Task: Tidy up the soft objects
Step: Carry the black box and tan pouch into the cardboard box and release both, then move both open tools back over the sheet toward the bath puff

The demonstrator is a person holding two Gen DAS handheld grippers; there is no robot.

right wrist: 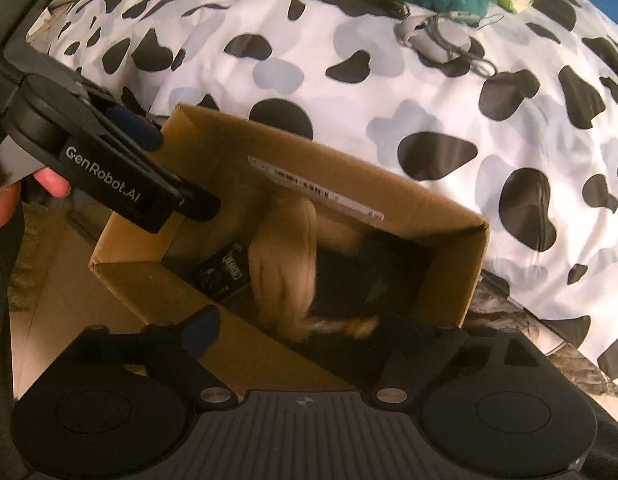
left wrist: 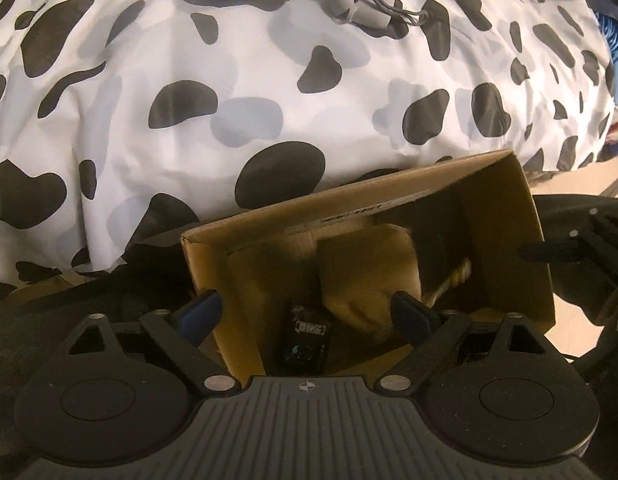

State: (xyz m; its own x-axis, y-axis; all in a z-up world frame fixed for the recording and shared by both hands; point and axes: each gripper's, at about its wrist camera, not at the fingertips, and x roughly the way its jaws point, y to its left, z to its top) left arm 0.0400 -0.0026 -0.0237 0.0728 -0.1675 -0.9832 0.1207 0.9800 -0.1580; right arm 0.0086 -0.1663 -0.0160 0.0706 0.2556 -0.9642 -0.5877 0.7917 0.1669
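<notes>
Since both sets of fingers are spread wide with nothing between them, the tan plush toy (right wrist: 285, 264) looks freshly dropped and sits loose inside the cardboard box (right wrist: 449, 280), which stands on the floor right against the near edge of the bed (right wrist: 429, 92). The left gripper (left wrist: 305, 312) and right gripper (right wrist: 309, 332) both hang just over the box mouth, pointing down. For this step I'd lift both straight up so no finger snags the box wall or drags the toy back out. The toy's long axis seems to run from the labelled wall toward the opposite wall, with its blurry fringed end (right wrist: 337, 326) at the wall nearer the right gripper. A small dark packet (right wrist: 223, 274) lies beside it.
</notes>
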